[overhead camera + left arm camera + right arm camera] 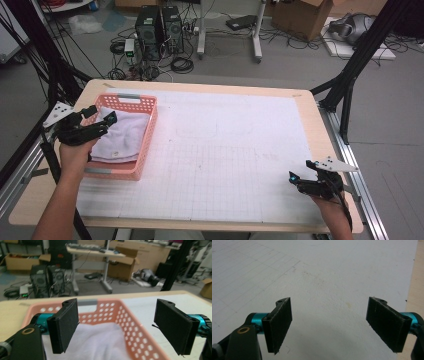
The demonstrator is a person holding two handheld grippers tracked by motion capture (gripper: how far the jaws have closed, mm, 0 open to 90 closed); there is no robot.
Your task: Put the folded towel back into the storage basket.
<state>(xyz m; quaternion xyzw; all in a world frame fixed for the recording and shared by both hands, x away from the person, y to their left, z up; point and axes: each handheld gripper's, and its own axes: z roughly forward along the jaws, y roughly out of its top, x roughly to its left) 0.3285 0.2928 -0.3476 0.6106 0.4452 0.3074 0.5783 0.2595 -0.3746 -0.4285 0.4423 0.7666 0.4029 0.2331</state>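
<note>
Left tongs (102,116): jaws spread wide, nothing between the pads; no pad touching the cloth. Held above the near-left part of the basket, tips aimed toward the far side of the table.
Reason for left pose: judged a release posture; wide jaws set above the cloth leave the load lying free inside the walls.
Left tongs, own view (116,326): two black pads standing well apart, white cloth and pink rim visible in the gap below.
Right tongs (295,181): jaws likewise wide apart and empty, parked low at the near right corner, well apart from the basket.
Right tongs, own view (329,323): bare gridded sheet between the pads, nothing within reach.
Reason for right pose: judged idle; kept out of the working area on the left.
White cloth (124,137): folded, lying inside the basket, covering most of the floor, upper edge bunched toward the far left corner.
Pink basket (148,131): perforated plastic, upright, at the left side of the table, partly on the gridded sheet.
Gridded sheet (225,155): white, covering most of the table; centre and right unoccupied.
Table (314,125): light wooden edge showing around the sheet.
</note>
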